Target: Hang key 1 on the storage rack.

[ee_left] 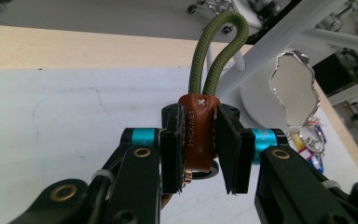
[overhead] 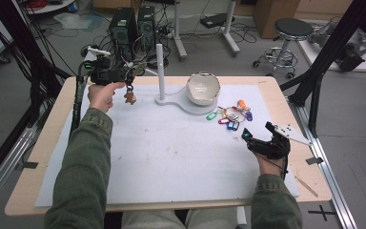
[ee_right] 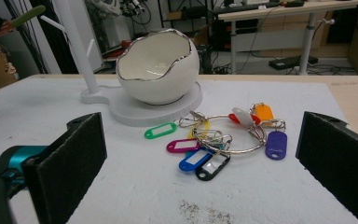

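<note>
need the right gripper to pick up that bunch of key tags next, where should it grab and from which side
Probably the big metal ring of the key tag bunch: it carries all the tags, and they fan out loosely and would slip. The right gripper sits open on the near side, so come from there, tilted down, one jaw inside the ring's near arc and one outside.

Even indoor light, soft shadows, mostly sharp.

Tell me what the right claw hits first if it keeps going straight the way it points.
Most likely the bunch of coloured plastic key tags on a metal ring, lying on the white mat straight ahead of the open right claw; depth is uncertain.
</note>
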{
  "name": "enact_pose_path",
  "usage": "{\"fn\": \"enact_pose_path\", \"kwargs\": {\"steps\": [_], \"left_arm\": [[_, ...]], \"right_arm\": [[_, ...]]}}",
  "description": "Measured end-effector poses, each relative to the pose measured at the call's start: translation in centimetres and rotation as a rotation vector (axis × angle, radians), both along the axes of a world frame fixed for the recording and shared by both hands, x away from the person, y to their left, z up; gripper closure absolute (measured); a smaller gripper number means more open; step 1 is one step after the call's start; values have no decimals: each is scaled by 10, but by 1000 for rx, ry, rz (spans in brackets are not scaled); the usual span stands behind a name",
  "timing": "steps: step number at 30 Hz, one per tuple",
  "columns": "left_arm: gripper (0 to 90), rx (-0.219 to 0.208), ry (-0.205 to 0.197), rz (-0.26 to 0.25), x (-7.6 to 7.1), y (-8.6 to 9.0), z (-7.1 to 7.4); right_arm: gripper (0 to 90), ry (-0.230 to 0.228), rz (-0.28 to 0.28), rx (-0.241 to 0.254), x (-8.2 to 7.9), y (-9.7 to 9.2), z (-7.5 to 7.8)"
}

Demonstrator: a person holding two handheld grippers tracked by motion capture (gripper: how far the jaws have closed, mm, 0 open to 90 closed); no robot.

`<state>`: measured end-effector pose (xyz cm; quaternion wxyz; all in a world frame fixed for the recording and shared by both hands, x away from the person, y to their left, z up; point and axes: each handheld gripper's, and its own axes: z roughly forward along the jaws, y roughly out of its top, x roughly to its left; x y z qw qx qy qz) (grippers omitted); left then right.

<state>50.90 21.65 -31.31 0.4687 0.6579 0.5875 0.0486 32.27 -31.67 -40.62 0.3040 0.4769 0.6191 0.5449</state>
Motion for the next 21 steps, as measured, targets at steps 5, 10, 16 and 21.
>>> {"fn": "enact_pose_path", "kwargs": {"steps": [5, 10, 16, 21], "left_arm": [[717, -35, 11, -2, 5, -1, -6], [717, -59, 14, -12, 7, -5, -9], [717, -64, 21, -29, 8, -9, -11], [716, -60, 25, -39, 8, -10, -12]], "right_arm": [[7, 4, -2, -2, 0, -1, -1], [8, 7, 1, 5, -1, -1, -1], [8, 6, 2, 13, -2, -1, 0], [8, 6, 3, 9, -1, -1, -1]]}}
